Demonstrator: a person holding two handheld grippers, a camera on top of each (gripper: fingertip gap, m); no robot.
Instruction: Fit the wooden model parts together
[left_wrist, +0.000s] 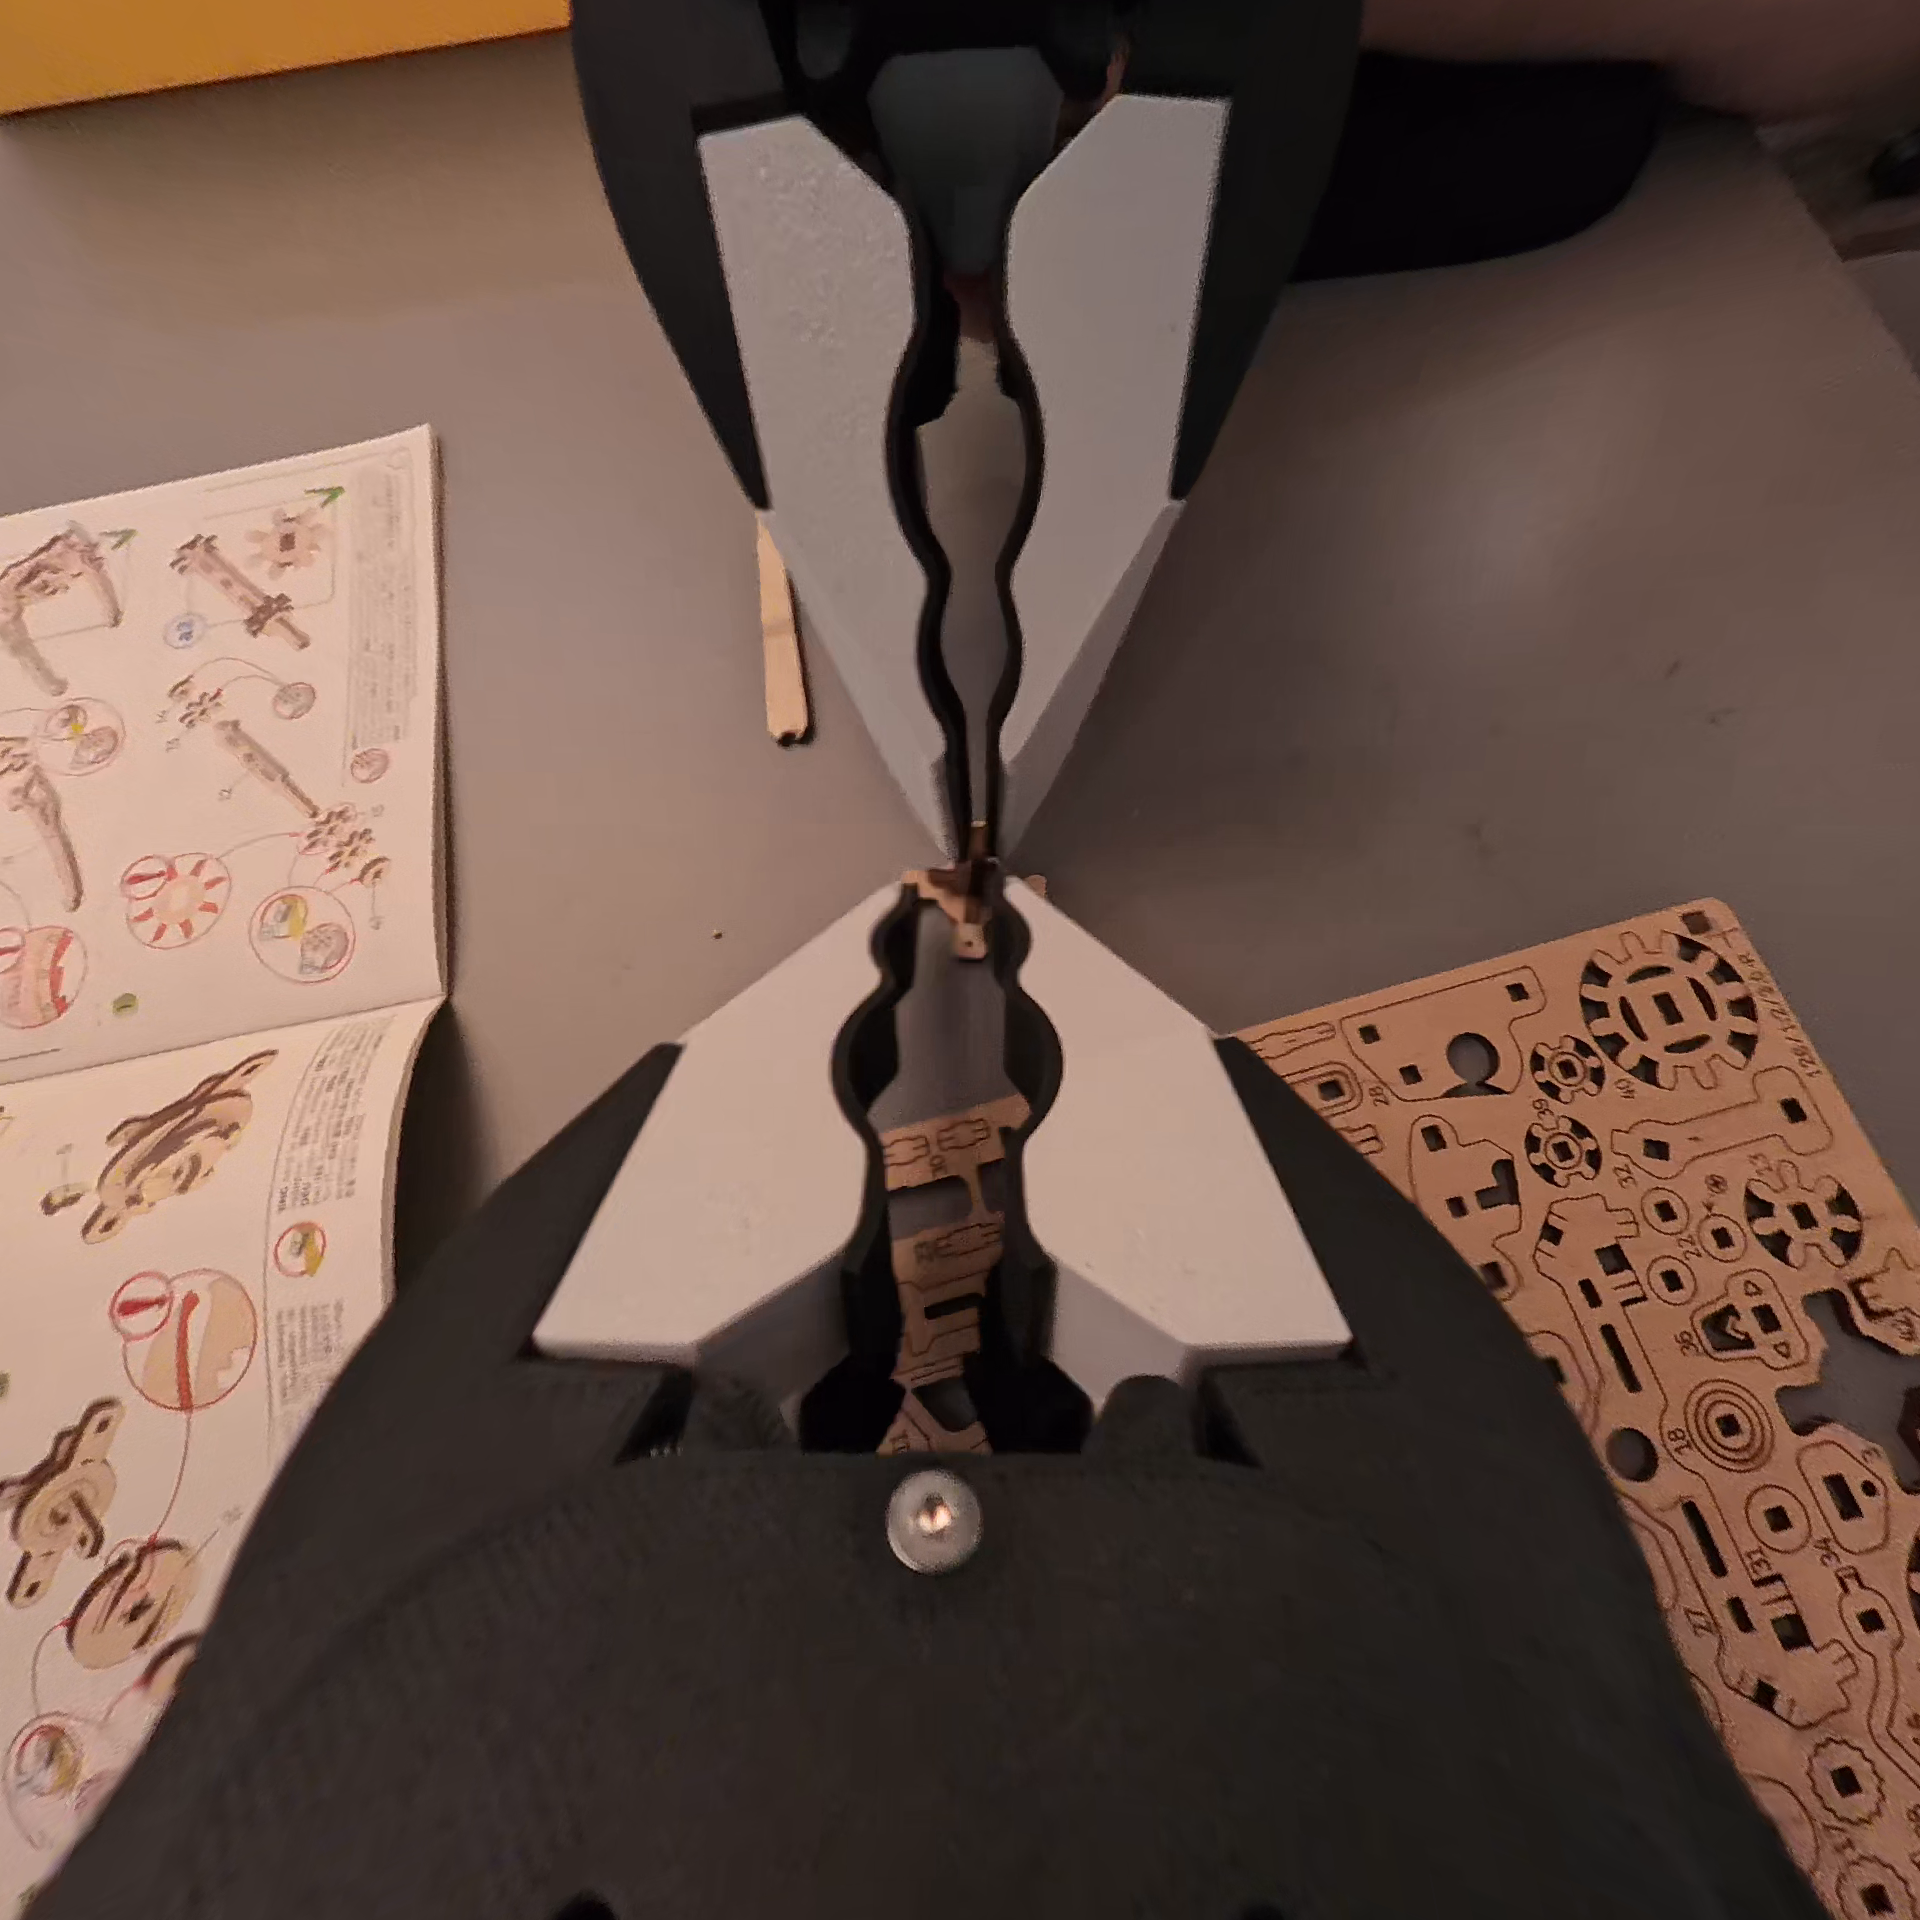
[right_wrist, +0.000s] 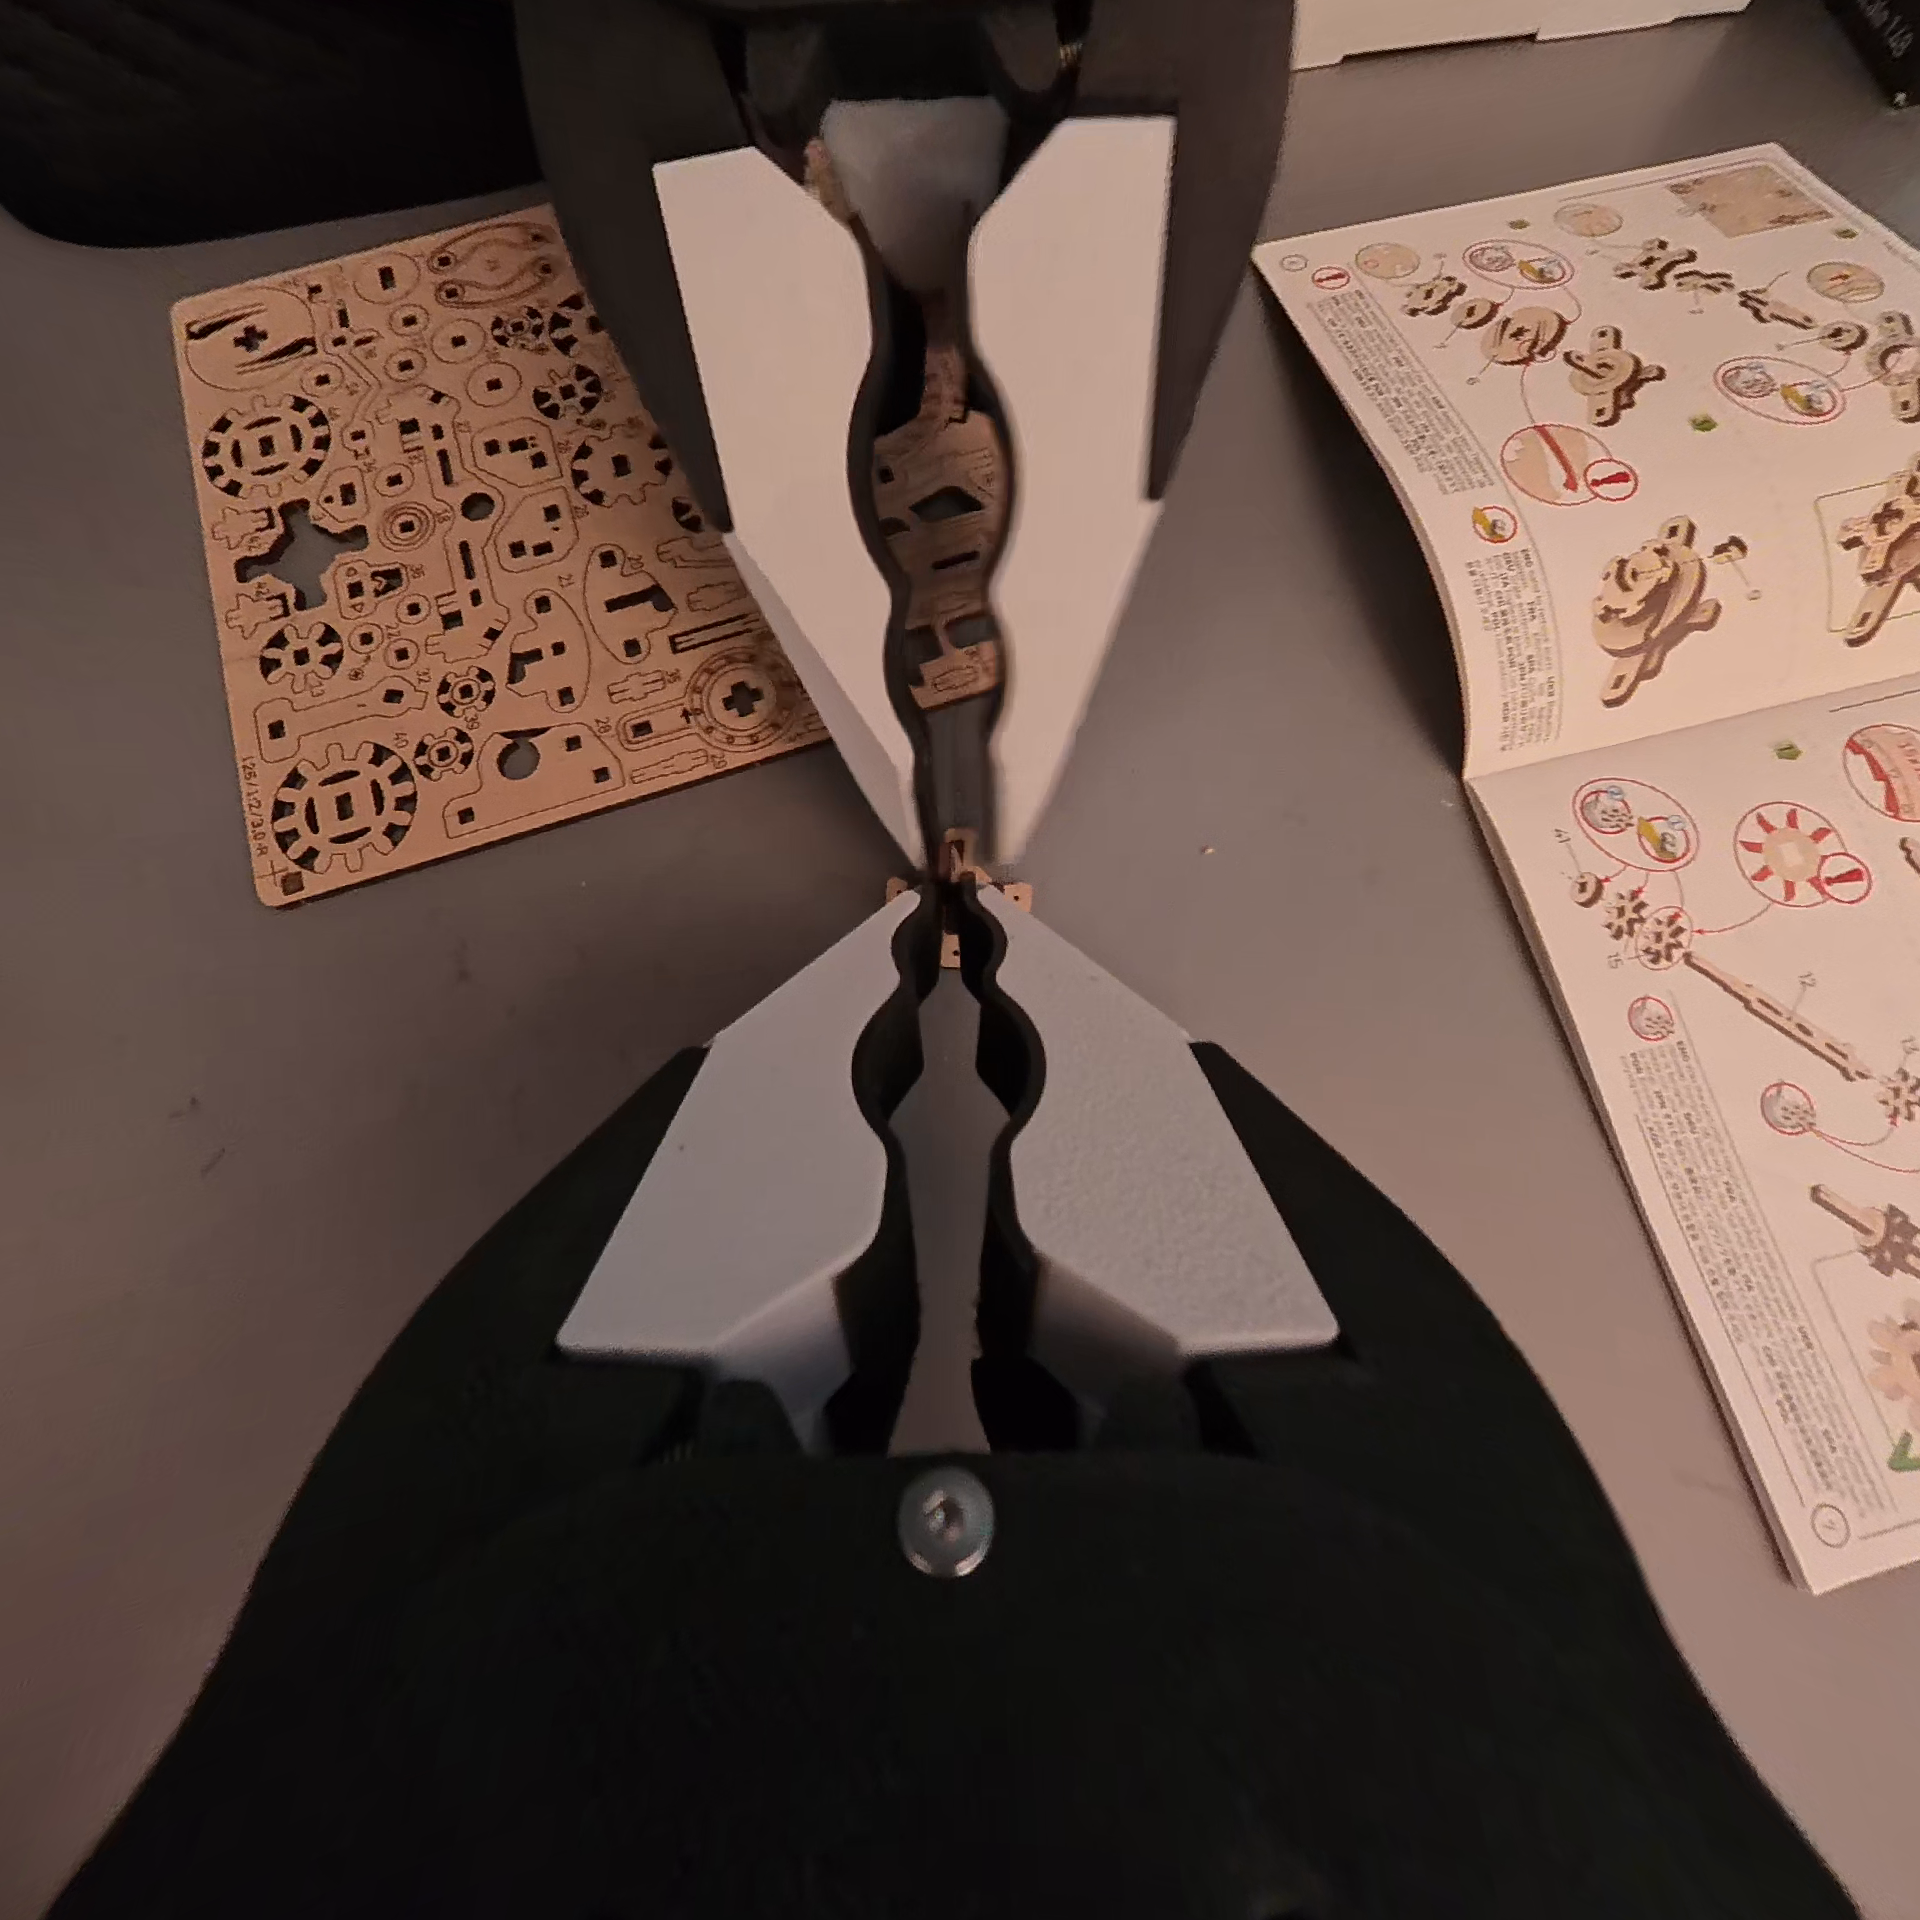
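Observation:
My two grippers meet tip to tip above the grey table. In the left wrist view my left gripper (left_wrist: 958, 902) is shut on a small wooden part (left_wrist: 968, 940), and the right gripper (left_wrist: 977, 831) comes in from the top, shut on another small wooden piece. In the right wrist view my right gripper (right_wrist: 951, 914) is shut on a small wooden part (right_wrist: 951, 948), and the left gripper (right_wrist: 958, 844) faces it, holding a cross-shaped wooden piece (right_wrist: 1013, 894). The two parts touch at the fingertips; the joint itself is mostly hidden.
A laser-cut wooden parts sheet (left_wrist: 1662, 1299) lies under and right of the left gripper; it also shows in the right wrist view (right_wrist: 468, 571). An open instruction booklet (left_wrist: 208, 831) (right_wrist: 1662, 727) lies on the other side. A loose wooden stick (left_wrist: 781, 644) lies on the table. The grippers are tip to tip, or close to it.

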